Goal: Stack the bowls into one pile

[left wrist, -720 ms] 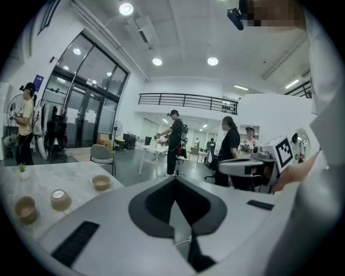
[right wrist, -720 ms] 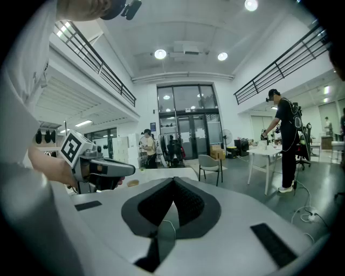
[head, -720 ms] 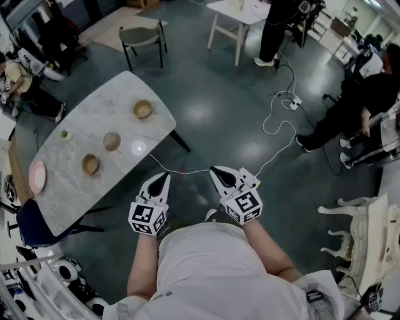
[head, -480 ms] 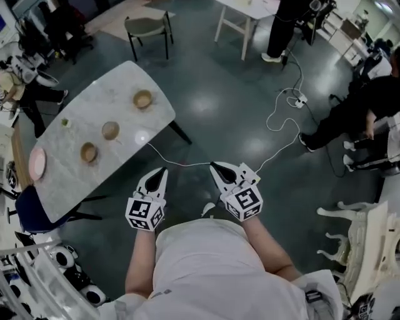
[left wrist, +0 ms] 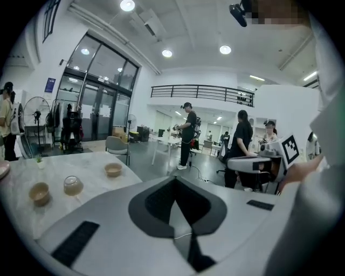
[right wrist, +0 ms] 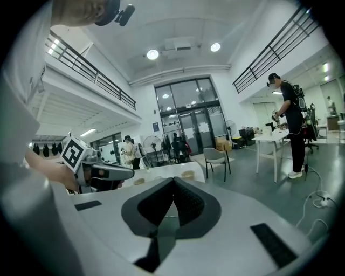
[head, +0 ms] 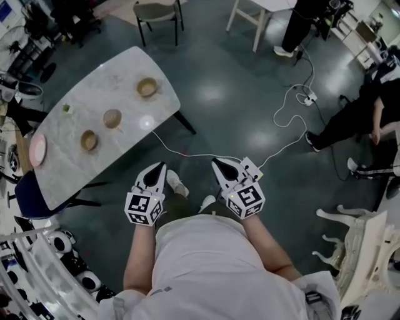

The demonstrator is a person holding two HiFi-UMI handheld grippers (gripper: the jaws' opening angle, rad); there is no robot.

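1. The left gripper (left wrist: pixel 173 180) has its jaws closed tip to tip with nothing between them, and is held out in front of the person's body, above the floor
2. The right gripper (right wrist: pixel 173 180) is also closed and empty; it is just beside the left one and tilts slightly downward
3. Three bowls sit on the marble-topped table (head: pixel 125 103), which stands off to the left, well apart from both grippers
4. The far bowl (head: pixel 147 87) is near the table's right-hand end; the middle bowl (head: pixel 112 118) and the near bowl (head: pixel 89 140) follow in a loose line toward the left
5. No bowl touches another, so they are not yet stacked
6. In the left gripper view the middle bowl looks paler, perhaps clear, though it is too small to be sure
7. A pink plate (head: pixel 37 150) lies at the table's left edge, near the near bowl
8. A white cable (head: pixel 187 155) trails over the dark floor beside the table, and a chair (head: pixel 159 12) stands past the table's far end
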